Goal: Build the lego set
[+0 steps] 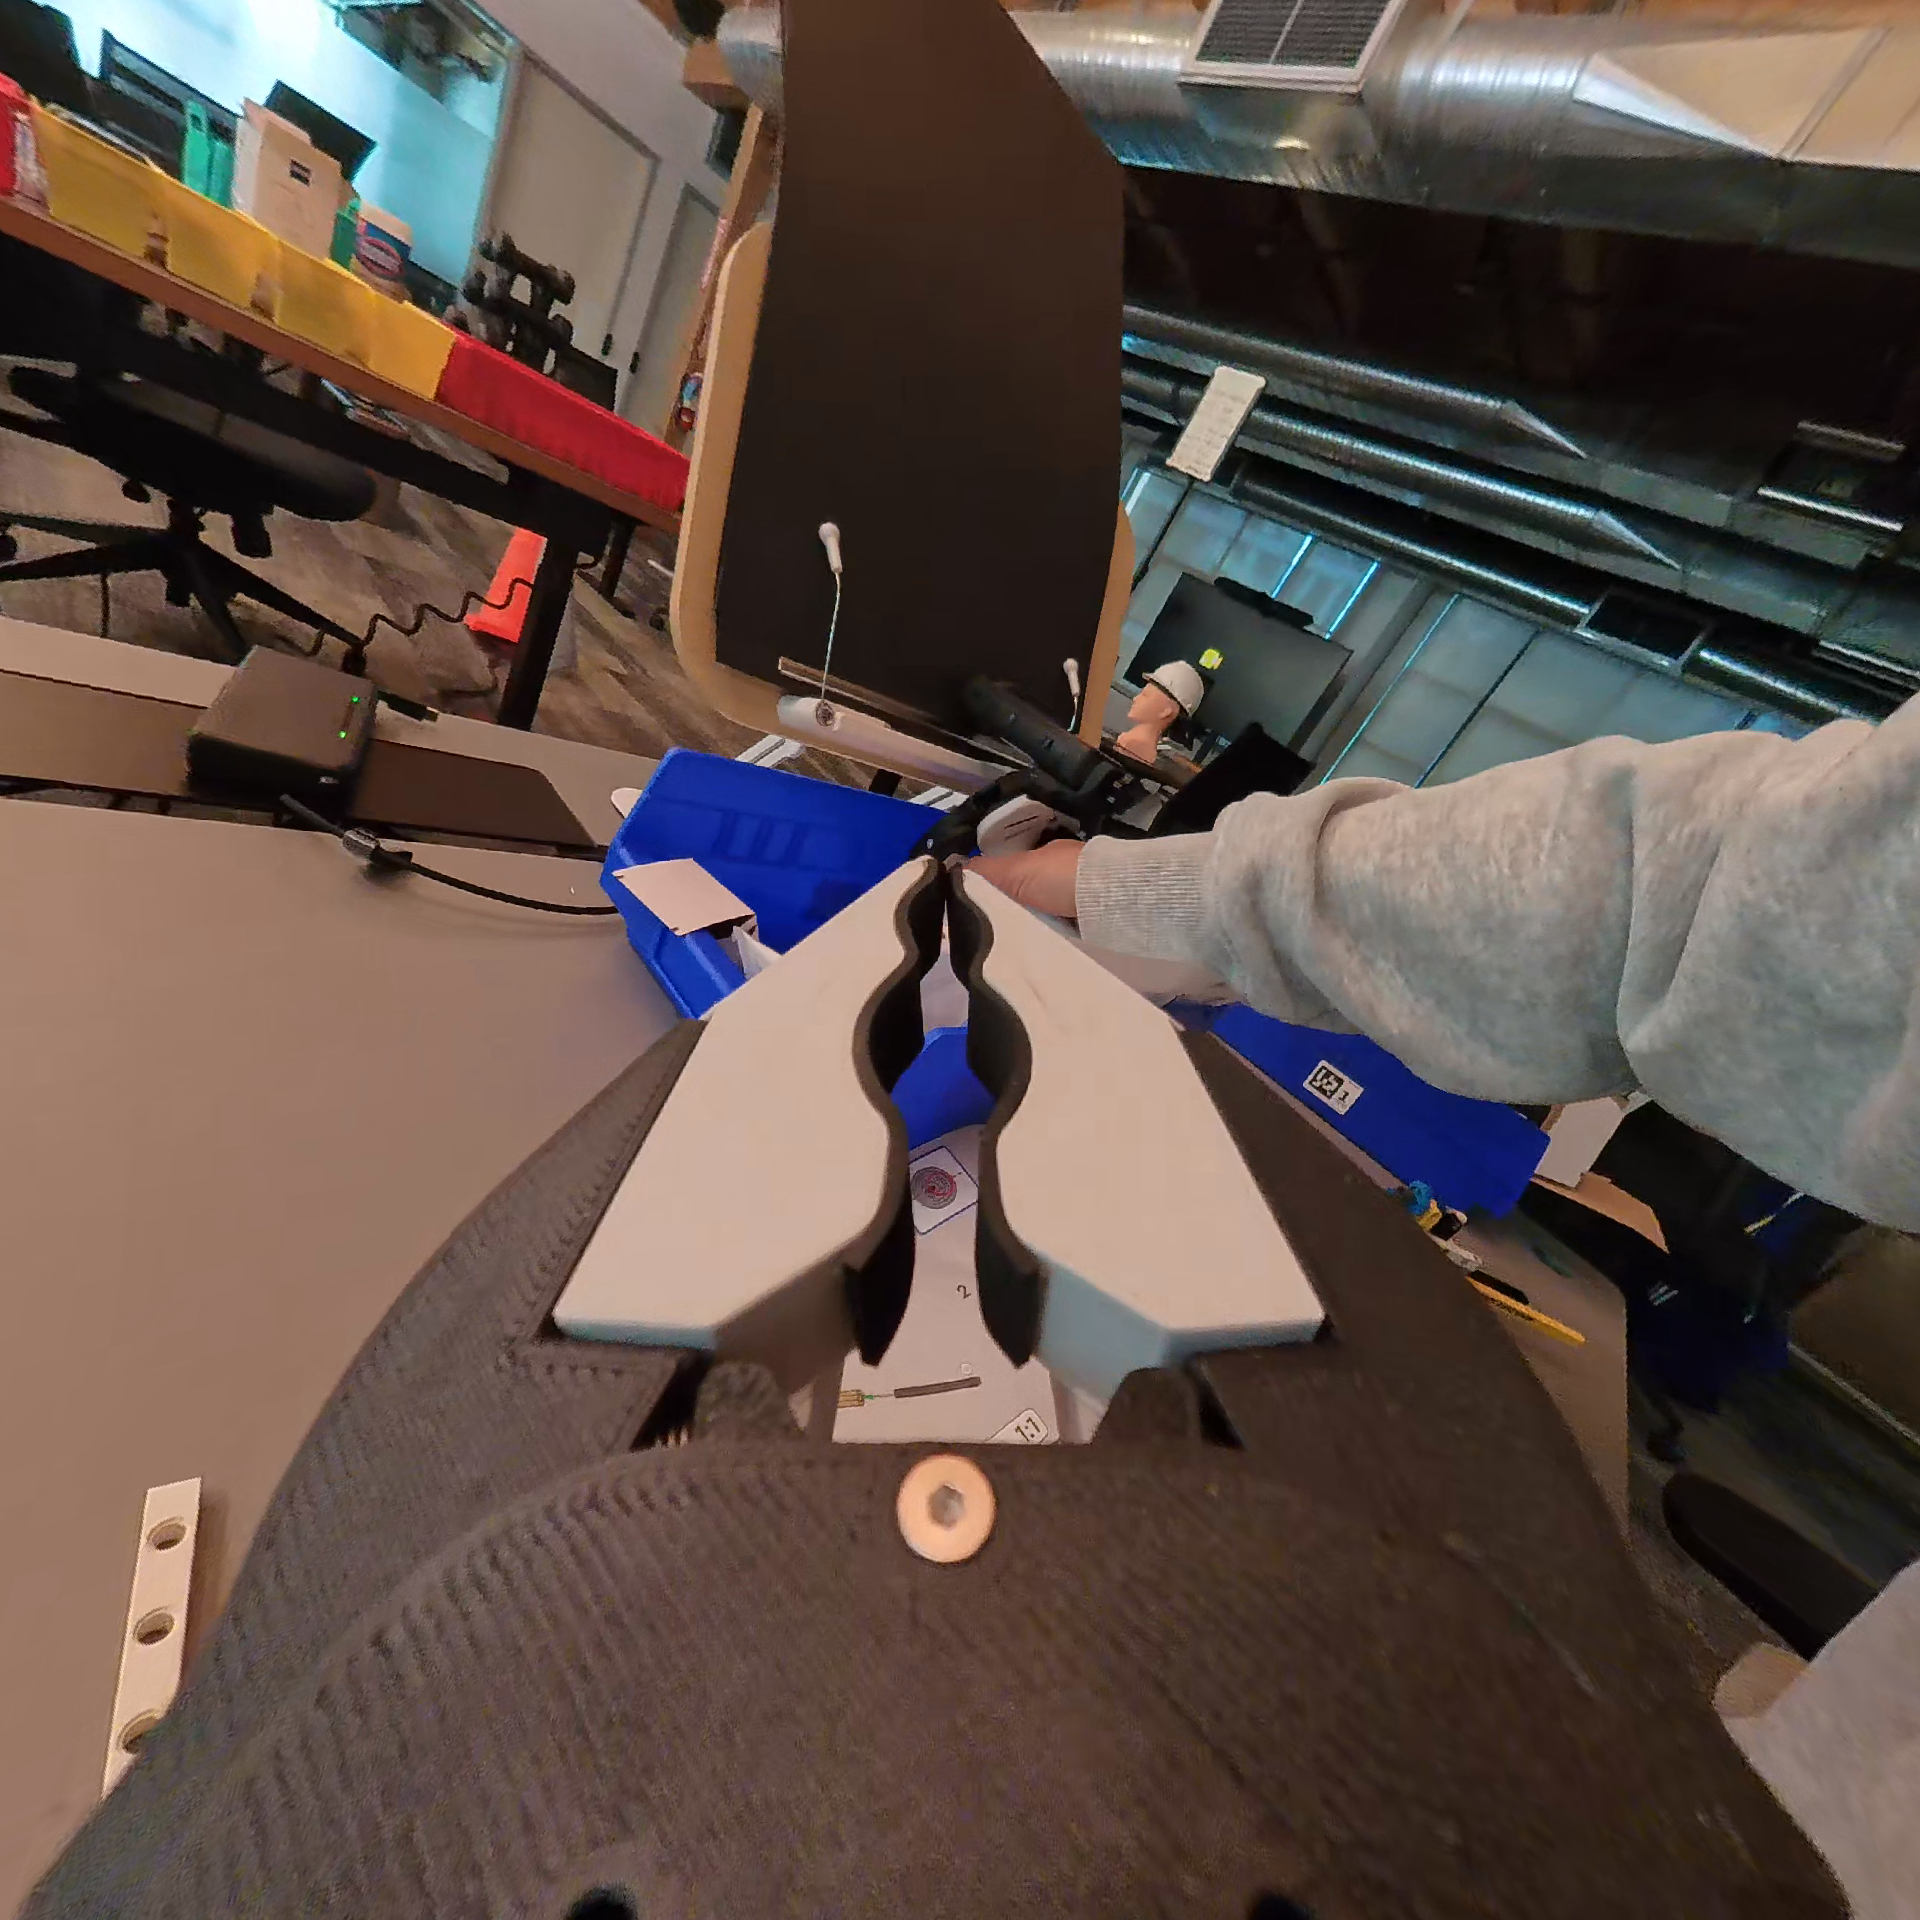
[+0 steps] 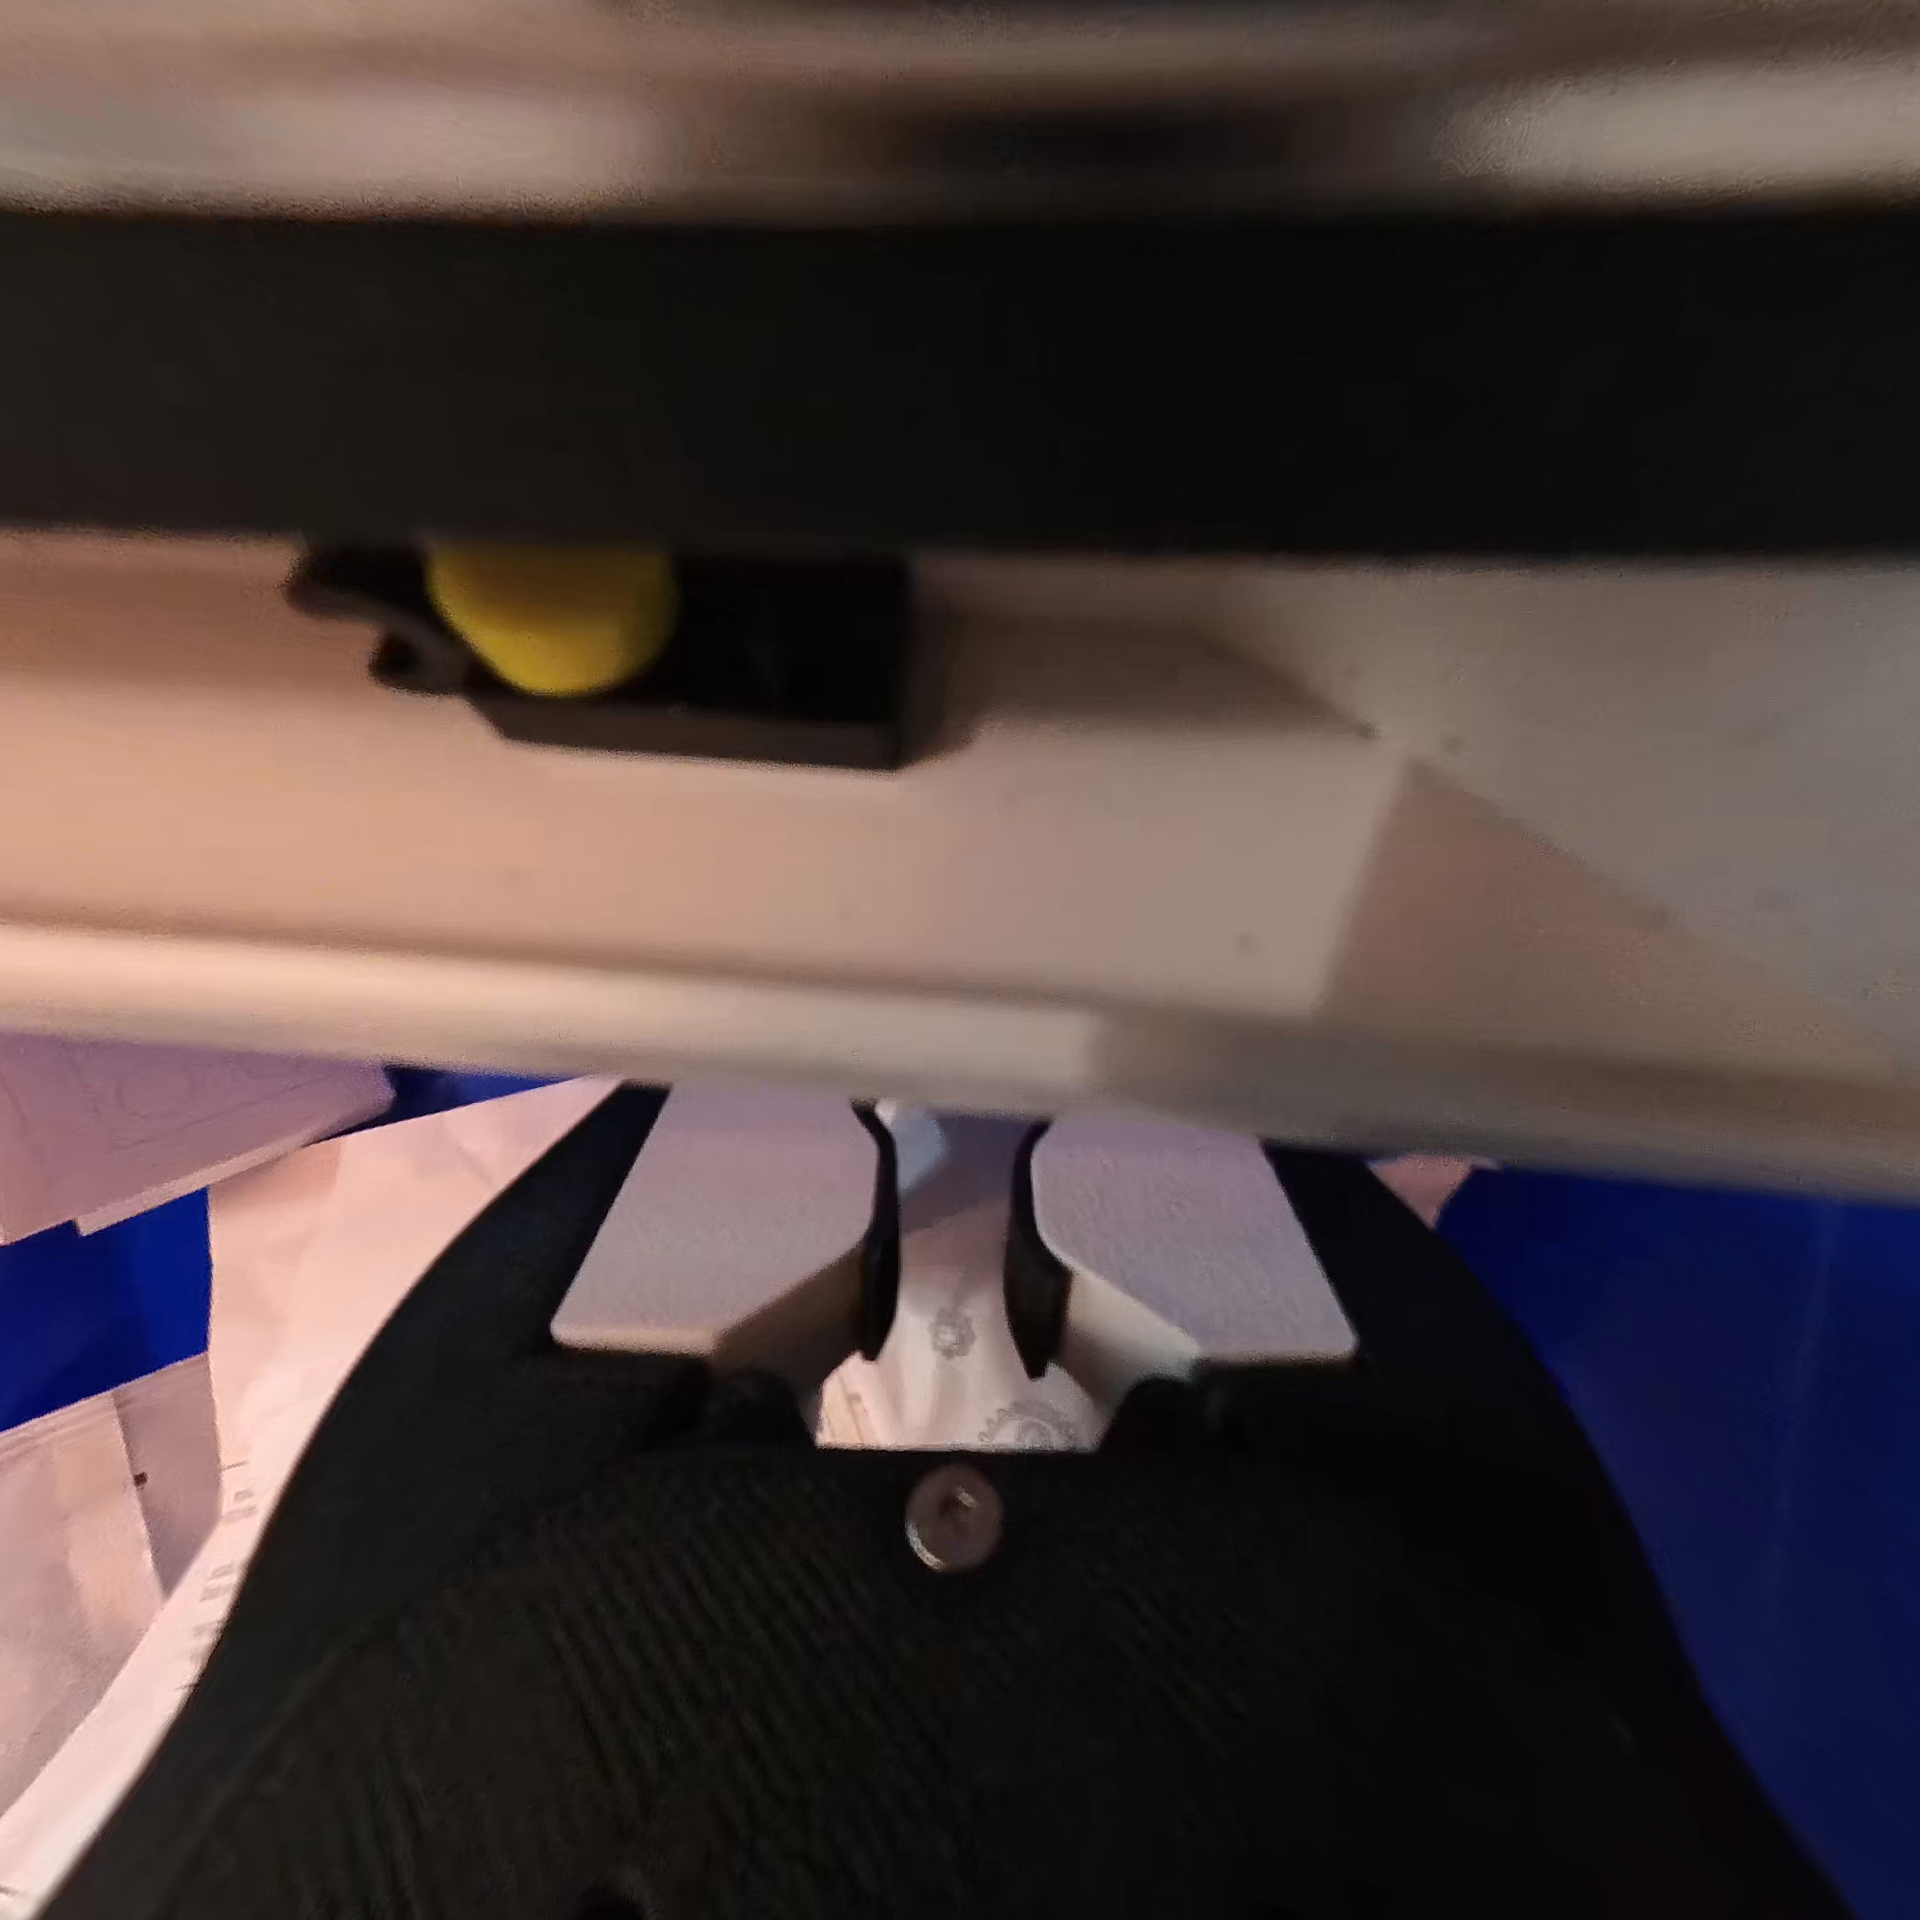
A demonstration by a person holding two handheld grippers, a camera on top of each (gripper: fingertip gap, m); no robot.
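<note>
My left gripper is shut and empty, held above the grey table. Through the gap between its fingers I see a printed instruction sheet. Just beyond its tips lies a blue bin. A person's grey sleeve reaches in from the right and holds the right gripper over that bin. In the right wrist view my right gripper is low inside the blue bin, over white paper bags. A blurred white bar hides its fingertips.
A black block with a yellow round part sits on the white bar. A black box with a green light and its cable lie at the table's left. A white perforated strip lies near left. A dark divider panel stands behind the bin. About 40 cm separates my left fingertips from my right.
</note>
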